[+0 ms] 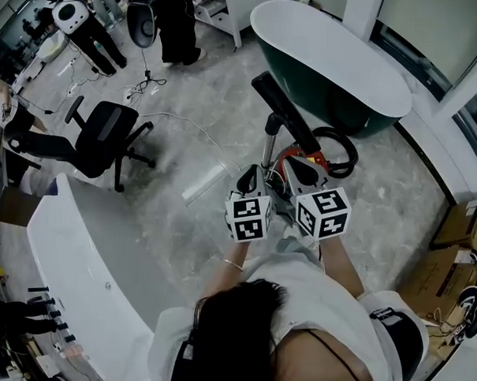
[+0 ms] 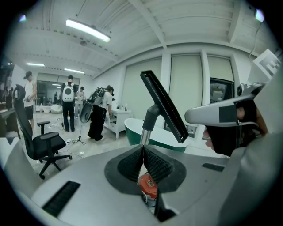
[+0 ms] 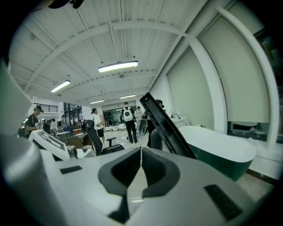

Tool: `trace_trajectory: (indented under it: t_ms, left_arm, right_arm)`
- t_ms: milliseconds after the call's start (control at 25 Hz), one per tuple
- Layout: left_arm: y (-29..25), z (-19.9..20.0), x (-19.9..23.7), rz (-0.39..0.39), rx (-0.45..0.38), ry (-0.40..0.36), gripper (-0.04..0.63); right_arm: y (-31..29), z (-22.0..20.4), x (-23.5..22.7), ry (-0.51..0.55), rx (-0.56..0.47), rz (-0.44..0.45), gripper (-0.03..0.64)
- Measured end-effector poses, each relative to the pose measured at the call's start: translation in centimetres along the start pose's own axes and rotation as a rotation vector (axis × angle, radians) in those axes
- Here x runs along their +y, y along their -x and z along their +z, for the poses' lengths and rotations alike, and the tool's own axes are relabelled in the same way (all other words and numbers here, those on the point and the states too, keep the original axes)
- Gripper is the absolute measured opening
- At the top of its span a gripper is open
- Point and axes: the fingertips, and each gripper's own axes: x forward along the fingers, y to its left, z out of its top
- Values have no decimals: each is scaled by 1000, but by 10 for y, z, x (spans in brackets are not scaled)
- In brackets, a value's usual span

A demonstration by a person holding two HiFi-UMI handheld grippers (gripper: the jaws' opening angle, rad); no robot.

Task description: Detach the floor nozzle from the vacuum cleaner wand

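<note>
Left tool (image 2: 142, 150), right tool (image 3: 140, 154) closed, empty; floor nozzle (image 1: 286, 112) upturned just beyond.

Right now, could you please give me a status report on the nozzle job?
Left gripper and right gripper shut, empty. Floor nozzle tilted up, not yet off the wand. Green bathtub beyond it.

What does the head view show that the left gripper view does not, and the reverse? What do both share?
Only the head view: cardboard boxes and the vacuum's black hose. Only the left gripper view: a ceiling light and a close look at the left gripper, its jaws pressed together with nothing between them. Both: the black floor nozzle on its wand, the office chair and the green bathtub.
</note>
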Motion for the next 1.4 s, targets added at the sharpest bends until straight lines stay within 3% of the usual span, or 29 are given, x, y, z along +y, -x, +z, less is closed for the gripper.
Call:
trace_trajectory:
  t_ms: [240, 600, 720, 920, 1040, 1200, 1400]
  left_arm:
    - [-15, 6, 1, 12, 9, -18, 5]
    - [-34, 3, -1, 53, 29, -5, 5]
    - [-38, 5, -3, 63, 27, -5, 5]
    - [-45, 11, -3, 80, 12, -16, 5]
    - [-47, 13, -6, 92, 0, -19, 5]
    - [-54, 16, -12, 108, -4, -25, 5]
    - [-61, 13, -8, 132, 8, -20, 5]
  right_arm:
    - [0, 29, -4, 68, -47, 56, 17]
    - [4, 51, -25, 73, -101, 101, 22]
    - [3, 56, -27, 92, -94, 129, 111]
    - [-1, 62, -35, 115, -107, 140, 151]
    - [-3, 57, -39, 119, -78, 185, 223]
    - [-8, 57, -54, 126, -75, 210, 262]
    - [-25, 38, -66, 140, 18, 244, 293]
